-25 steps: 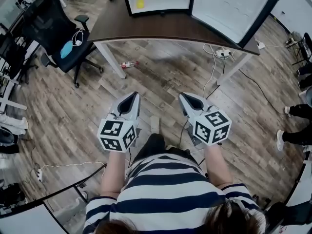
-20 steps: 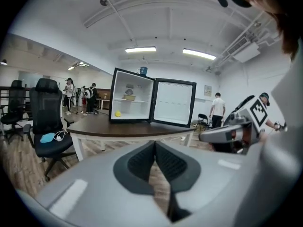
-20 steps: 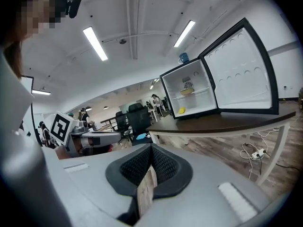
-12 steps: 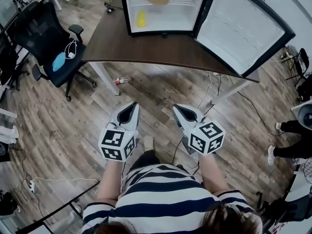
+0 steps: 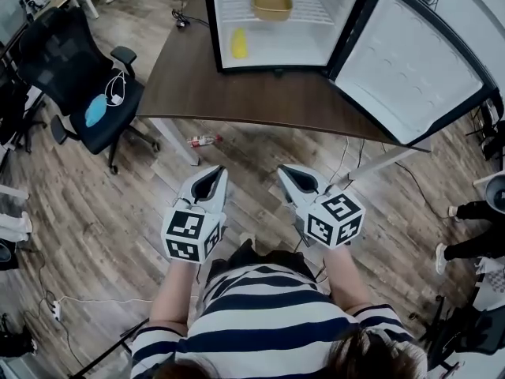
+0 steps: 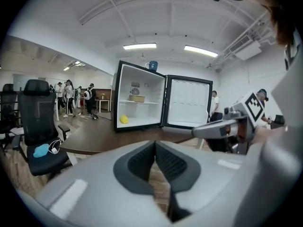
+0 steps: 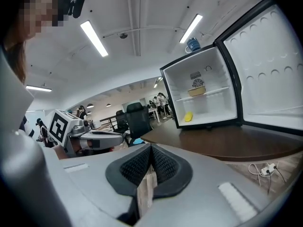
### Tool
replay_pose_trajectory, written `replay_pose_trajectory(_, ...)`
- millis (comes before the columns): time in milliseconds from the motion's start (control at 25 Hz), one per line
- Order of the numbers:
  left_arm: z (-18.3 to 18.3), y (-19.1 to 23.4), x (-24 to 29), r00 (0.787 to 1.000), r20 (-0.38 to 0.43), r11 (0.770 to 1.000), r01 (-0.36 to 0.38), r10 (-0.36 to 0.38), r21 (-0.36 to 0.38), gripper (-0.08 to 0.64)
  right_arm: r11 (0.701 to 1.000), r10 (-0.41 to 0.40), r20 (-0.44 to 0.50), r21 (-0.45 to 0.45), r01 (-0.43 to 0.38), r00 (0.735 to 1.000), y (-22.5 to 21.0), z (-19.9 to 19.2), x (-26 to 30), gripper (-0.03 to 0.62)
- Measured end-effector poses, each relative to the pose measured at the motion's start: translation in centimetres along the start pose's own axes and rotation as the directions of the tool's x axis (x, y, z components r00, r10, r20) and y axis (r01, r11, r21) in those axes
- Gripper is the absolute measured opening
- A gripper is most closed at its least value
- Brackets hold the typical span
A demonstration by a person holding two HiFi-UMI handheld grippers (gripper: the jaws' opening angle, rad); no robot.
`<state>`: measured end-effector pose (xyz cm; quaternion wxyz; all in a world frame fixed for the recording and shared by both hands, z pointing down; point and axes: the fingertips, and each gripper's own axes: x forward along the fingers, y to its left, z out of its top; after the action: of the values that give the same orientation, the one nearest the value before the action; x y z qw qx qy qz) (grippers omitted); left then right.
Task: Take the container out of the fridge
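Head view is showing the tan rectangular plastic container point(image 5: 272, 2) sitting on the upper shelf of the open white fridge point(image 5: 300, 47), which is standing on the dark wooden table point(image 5: 252, 101). Left gripper point(image 5: 210, 177) and right gripper point(image 5: 289, 175) are hovering well short of it, jaws pressed together, empty. Judged risk: jaws reaching in unopened would be shoving the container backward.

Left gripper point(image 5: 213, 174) and right gripper point(image 5: 286, 174) hover side by side, fingers point(image 6: 137, 163) pressed together.
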<state>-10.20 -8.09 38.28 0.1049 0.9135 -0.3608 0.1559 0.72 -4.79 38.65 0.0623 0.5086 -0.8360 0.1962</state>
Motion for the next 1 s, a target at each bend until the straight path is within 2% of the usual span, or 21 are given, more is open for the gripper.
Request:
replay_pose_trajectory(280,1.4,2.8,1.7,0.999,-0.003,0.999,-0.033,0.032,-0.009,0.000,0.995,0.051,-0.042,-0.085,-0.054,0.998,0.0,1.0,3.5,-0.005)
replay_pose_trajectory(440,2.5,4.5,3.1,0.997,0.007,0.997,-0.080,0.080,-0.020,0.000,0.990,0.073,-0.011,-0.118,-0.074,0.997,-2.6,3.5,5.3,-0.005)
replay_pose_trajectory(640,4.3,5.8,6.1,0.990,0.024,0.990,-0.138,0.139,-0.036,0.000,0.976,0.092,0.002,-0.197,-0.089,0.996,-6.8,6.8,7.4,0.035)
replay_pose_trajectory(1000,7.7,7.4,13.3,0.977,0.057,0.977,-0.202,0.206,-0.066,0.000,0.907,0.100,-0.046,-0.406,-0.110,0.994,-13.9,12.0,11.8,0.120)
